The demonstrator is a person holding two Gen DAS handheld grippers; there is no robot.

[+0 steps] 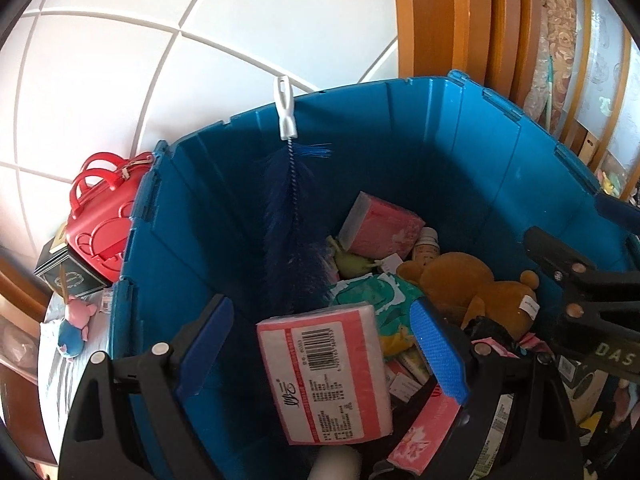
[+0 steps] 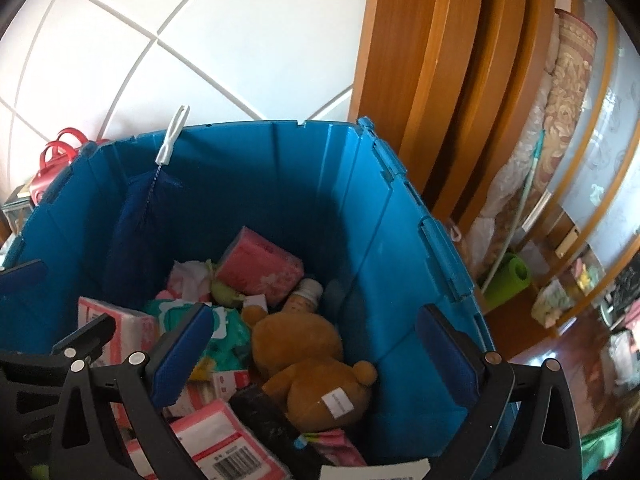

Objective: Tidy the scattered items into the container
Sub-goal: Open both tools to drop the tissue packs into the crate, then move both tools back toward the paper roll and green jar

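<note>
Only the left wrist view shows the glossy red plastic handbag (image 1: 106, 216) whole, beside the deep blue ribbed plastic crate (image 1: 440, 168); the left gripper (image 1: 324, 344) stands wide around a pink plastic-wrapped tissue pack (image 1: 324, 376), its pads off it; the right gripper (image 2: 316, 356) gapes wide over a brown plush bear (image 2: 308, 376) lying inside the crate.

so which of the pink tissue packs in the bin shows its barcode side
The pink tissue pack between the left gripper fingers, barcode label up. The pack at the back of the blue bin shows only plain pink wrap.
</note>
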